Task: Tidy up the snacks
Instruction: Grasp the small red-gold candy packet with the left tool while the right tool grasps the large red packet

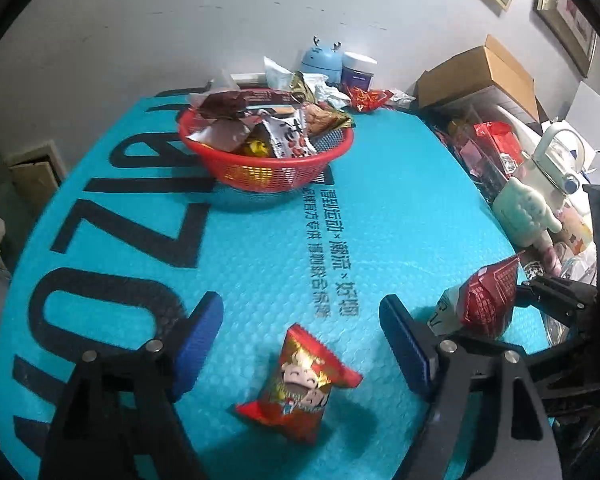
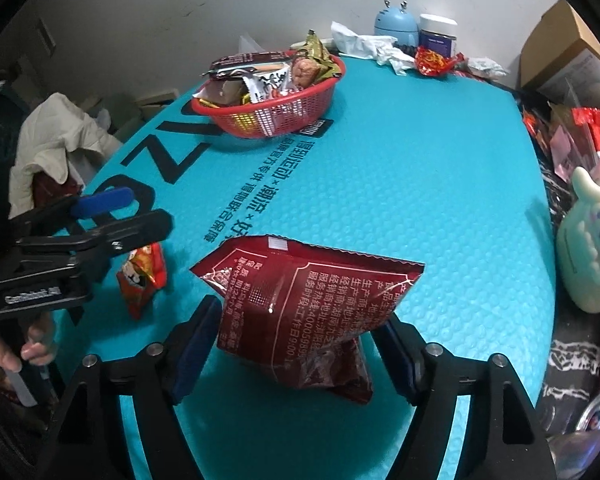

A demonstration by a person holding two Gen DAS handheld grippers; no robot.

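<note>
A small red packet with a cartoon child point(image 1: 300, 384) lies on the teal mat point(image 1: 260, 256) between the blue pads of my left gripper point(image 1: 300, 304), which stands open and does not touch it. My right gripper point(image 2: 300, 312) has a dark red snack bag point(image 2: 304, 312) upright between its pads, and both pads touch the bag's pinched waist. That bag point(image 1: 486, 300) also shows at the right of the left wrist view. At the far end of the mat sits a red mesh basket point(image 1: 260, 162), heaped with several snack packets.
Behind the basket are a blue round device point(image 1: 322, 62), a white-lidded jar point(image 1: 358, 68) and crumpled wrappers point(image 1: 366, 98). Cardboard boxes point(image 1: 476, 76), a pale green plush toy point(image 2: 588, 248) and clutter line the right edge. A hand point(image 2: 12, 356) holds the left gripper.
</note>
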